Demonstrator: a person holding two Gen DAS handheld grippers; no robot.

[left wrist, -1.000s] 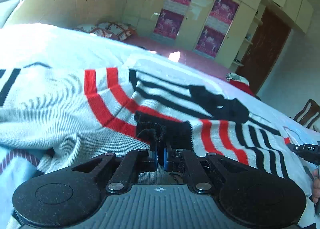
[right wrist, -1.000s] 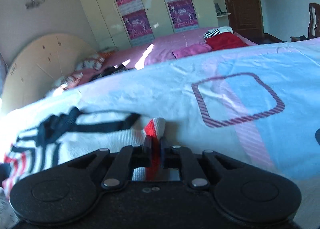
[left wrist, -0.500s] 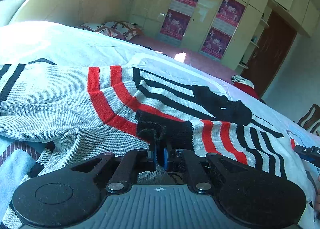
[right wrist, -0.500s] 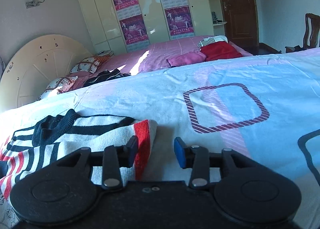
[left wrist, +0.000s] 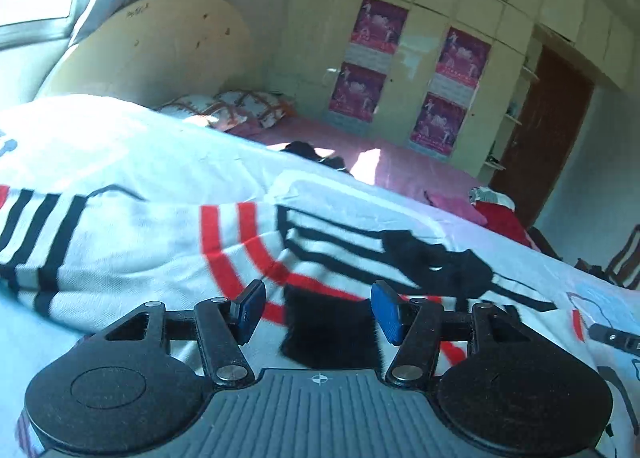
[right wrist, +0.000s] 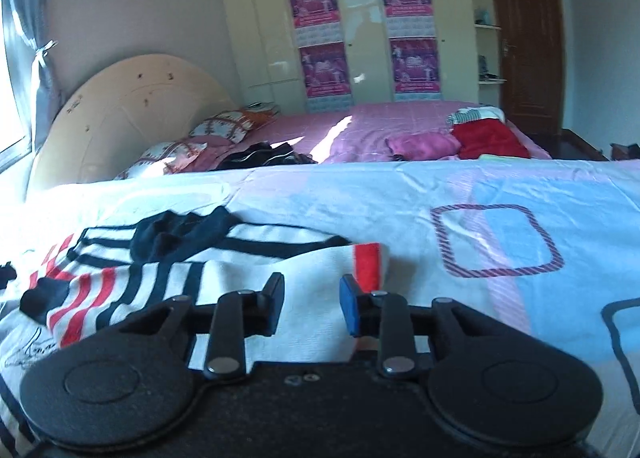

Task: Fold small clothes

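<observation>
Left wrist view: left gripper (left wrist: 318, 310) now has its fingers wide apart w/ nothing between the pads; half a sec ago and a full sec ago they were pinched together on the black cuff (left wrist: 330, 332) of the sweater (left wrist: 160, 254), so the cuff has just been let go and lies on the knit right in front of the jaws. Right wrist view, same story a beat sooner: right gripper (right wrist: 312, 304) fingers apart and empty, as they already were 0.5 s ago, whereas 1 s ago they were shut on the red-banded edge (right wrist: 368, 264). Meaning, prob: both ends of a sleeve/side fold have been laid down and released, so that fold looks done; next likely a fresh grab for another fold, though how many remain I can't tell. The sweater is spread on the bed sheet (right wrist: 500, 194), pale blue/pink w/ square outlines, close under both grippers. It's a white ribbed knit w/ black and red stripes, black collar area (right wrist: 180, 232) near the middle, one sleeve folded over the body w/ its black cuff on top. Looks soft and floppy, some ripples at the left side, not yet a neat compact shape. Left view is a bit motion-blurred, so fine creases are unclear.
</observation>
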